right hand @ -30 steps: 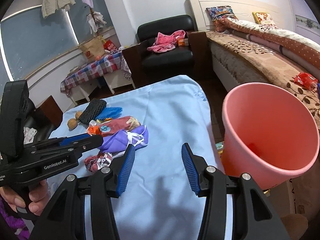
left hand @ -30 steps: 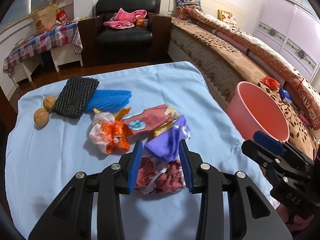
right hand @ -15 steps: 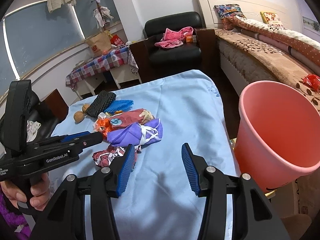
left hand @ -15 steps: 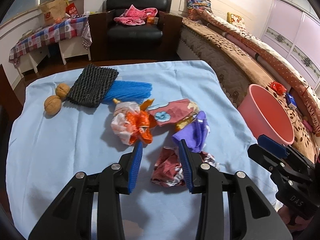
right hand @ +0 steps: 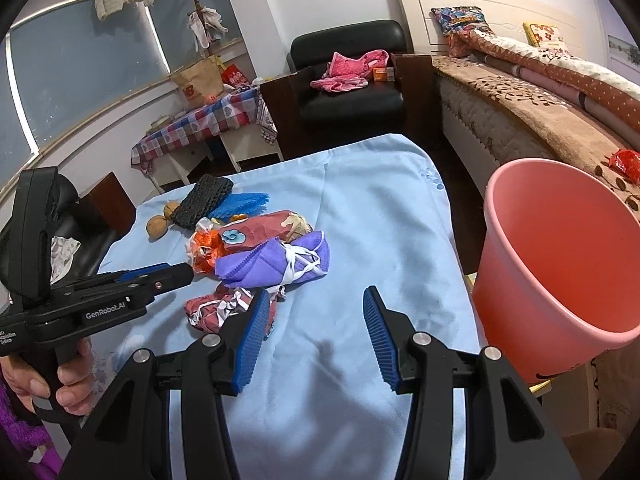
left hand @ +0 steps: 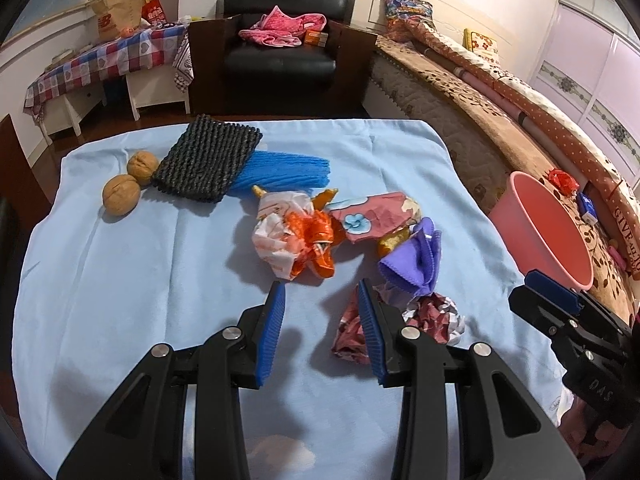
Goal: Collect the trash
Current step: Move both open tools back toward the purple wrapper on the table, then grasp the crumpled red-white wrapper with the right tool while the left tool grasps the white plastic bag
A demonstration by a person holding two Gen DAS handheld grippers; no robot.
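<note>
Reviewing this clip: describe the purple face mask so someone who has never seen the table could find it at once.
Start at the pink bucket beside the table with the light blue cloth. In the trash pile on the cloth, the purple face mask lies on the side nearest the bucket, between the floral red wrapper and the crumpled maroon wrapper. It alone is pleated purple fabric with white ear straps.

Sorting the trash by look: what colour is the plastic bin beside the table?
Pink plastic bin, clearest in the right wrist view.

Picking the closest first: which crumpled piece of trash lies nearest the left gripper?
The crumpled maroon-and-white wrapper, right beside the left gripper, ahead of the purple mask and orange-and-white wrapper.
</note>
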